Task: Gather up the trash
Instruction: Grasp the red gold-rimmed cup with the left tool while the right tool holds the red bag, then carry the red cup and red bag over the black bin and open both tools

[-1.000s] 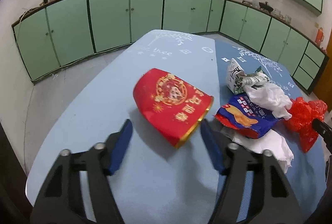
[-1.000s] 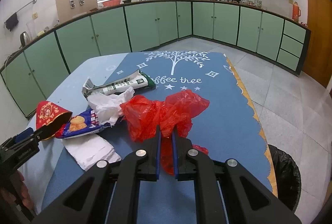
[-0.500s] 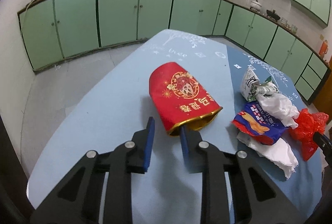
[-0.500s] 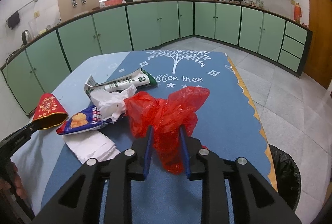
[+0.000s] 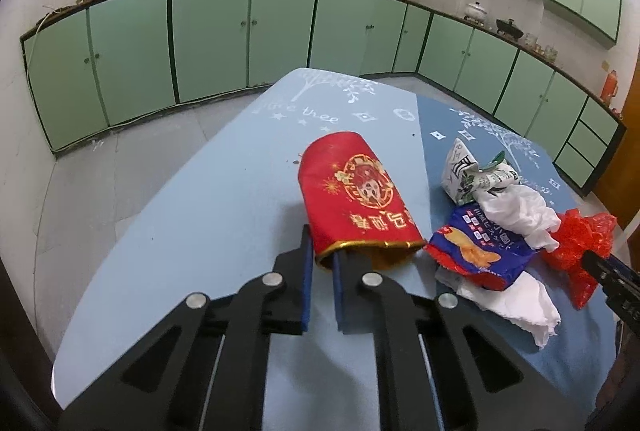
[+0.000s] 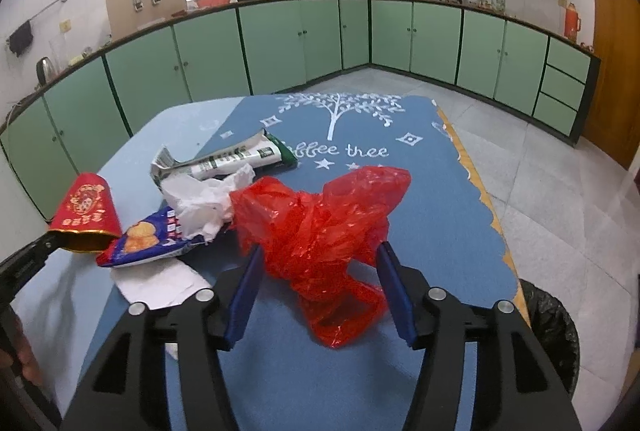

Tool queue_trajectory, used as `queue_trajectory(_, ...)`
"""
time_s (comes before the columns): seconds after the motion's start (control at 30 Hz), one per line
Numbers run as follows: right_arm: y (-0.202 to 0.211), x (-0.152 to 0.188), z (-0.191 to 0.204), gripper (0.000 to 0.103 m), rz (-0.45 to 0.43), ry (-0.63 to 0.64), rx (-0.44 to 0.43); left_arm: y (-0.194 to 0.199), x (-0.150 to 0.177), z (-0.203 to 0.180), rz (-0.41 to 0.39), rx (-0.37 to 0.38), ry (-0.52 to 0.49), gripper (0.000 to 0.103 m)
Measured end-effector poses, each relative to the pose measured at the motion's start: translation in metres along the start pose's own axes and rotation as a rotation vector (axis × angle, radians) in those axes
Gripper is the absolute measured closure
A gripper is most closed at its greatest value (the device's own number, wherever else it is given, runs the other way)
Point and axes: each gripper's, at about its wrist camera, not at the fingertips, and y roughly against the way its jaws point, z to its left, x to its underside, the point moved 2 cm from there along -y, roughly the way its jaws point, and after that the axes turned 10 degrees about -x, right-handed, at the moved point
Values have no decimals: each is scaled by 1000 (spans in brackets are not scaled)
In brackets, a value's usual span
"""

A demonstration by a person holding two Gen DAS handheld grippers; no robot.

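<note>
Left gripper [image 5: 320, 263] just closed, clamped on gold rim of red paper cup [image 5: 352, 199], lying sideways, mouth toward fingers. Right gripper [image 6: 318, 271] just opened, straddling red plastic bag [image 6: 316, 227], pads clear of it.

paper cup [image 6: 86, 209]: far left of the frame, on the table [image 6: 440, 215]
snack wrapper [image 6: 150, 241]: just right of the cup
plastic bag [image 6: 320, 227]: centre
bin [image 6: 550, 323]: lower right, beside the table

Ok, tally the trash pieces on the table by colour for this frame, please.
Red: 2 (red paper cup, red plastic bag)
White: 2 (crumpled tissue, flat napkin)
Blue: 1 (snack wrapper)
Green and white: 1 (crumpled packet)
Total: 6
</note>
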Motion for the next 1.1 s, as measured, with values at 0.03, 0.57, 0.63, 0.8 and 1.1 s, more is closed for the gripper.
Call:
queue_trajectory(0.03, -2, 0, -1, 49, 7, -7, -6, 0, 0, 0, -1, 3, 2, 96)
queue_trajectory(0.57, 35, -1, -13, 98, -33, -43, -35, 34, -5, 13, -57, 59, 31, 98)
queue_trajectory(0.63, 45, -2, -15, 98, -49, -46, -30, 44, -6, 13, -69, 75, 35, 98)
queue_trajectory(0.8, 78, -1, -28, 98, -96, -75, -17, 72, -8, -1, -112, 130, 11, 99)
queue_trajectory(1.1, 144, 16, -69, 98, -164, -125, 81, 118, -1, -83, -171, 323, -118, 100)
